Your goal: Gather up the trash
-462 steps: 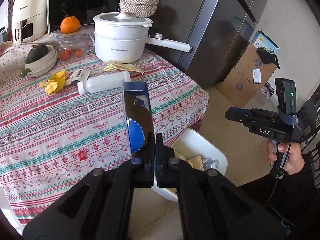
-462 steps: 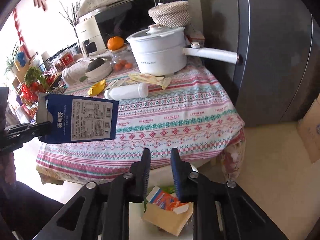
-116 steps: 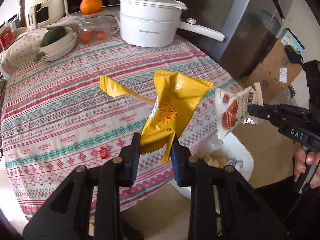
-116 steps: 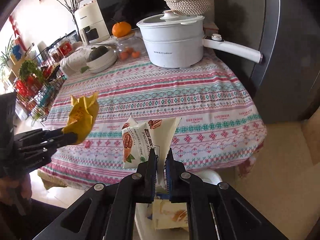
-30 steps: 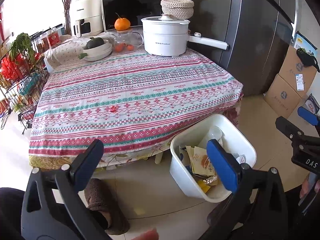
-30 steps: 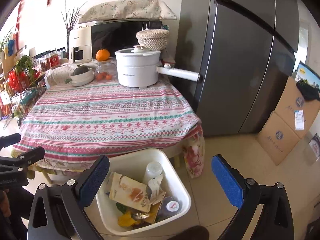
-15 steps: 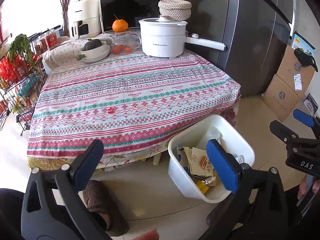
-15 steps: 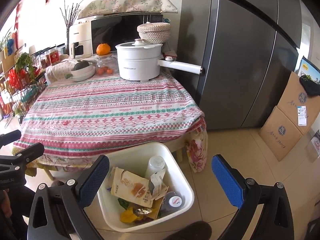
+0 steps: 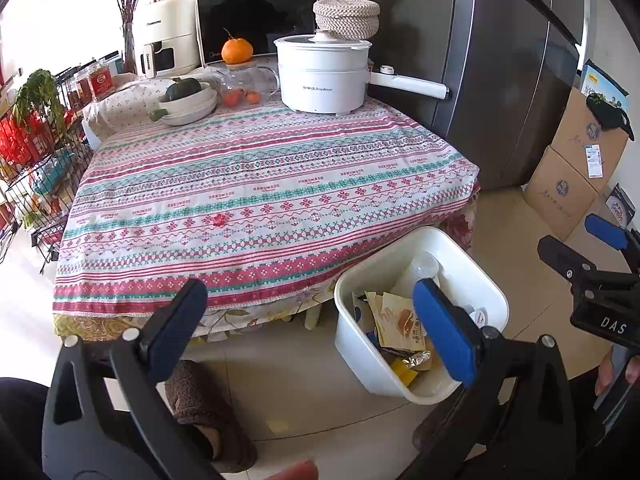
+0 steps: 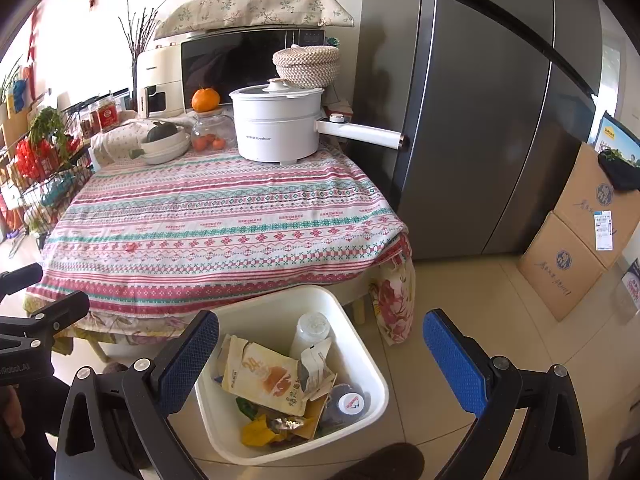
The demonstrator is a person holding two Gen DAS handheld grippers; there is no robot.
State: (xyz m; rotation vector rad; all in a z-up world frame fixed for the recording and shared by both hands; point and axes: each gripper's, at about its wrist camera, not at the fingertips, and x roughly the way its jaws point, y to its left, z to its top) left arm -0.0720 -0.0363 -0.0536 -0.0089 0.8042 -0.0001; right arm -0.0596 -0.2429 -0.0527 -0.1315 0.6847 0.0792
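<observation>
A white bin (image 10: 360,360) stands on the floor at the table's near right corner, also seen as the white bin (image 9: 472,264) in the left wrist view. Inside lie snack wrappers (image 10: 268,380), a white bottle (image 10: 310,330), a yellow wrapper (image 10: 256,432) and a capped bottle (image 10: 348,402). My left gripper (image 9: 308,316) is wide open and empty, held above the floor in front of the table. My right gripper (image 10: 320,356) is wide open and empty, hovering over the bin. The patterned tablecloth (image 9: 256,184) carries no trash, only a small red mark (image 9: 218,220).
At the table's far end stand a white pot (image 9: 324,76) with a long handle, a bowl holding a squash (image 9: 186,98), a glass jar topped by an orange (image 9: 238,50). A grey fridge (image 10: 480,100) and cardboard boxes (image 10: 576,240) fill the right; wire racks (image 9: 36,168) the left. Slippered feet (image 9: 200,408) below.
Both grippers have stayed wide open and empty over the last second, with only a slight shift of view. Seconds earlier each gripper held a wrapper; the wrappers now lie in the bin.
</observation>
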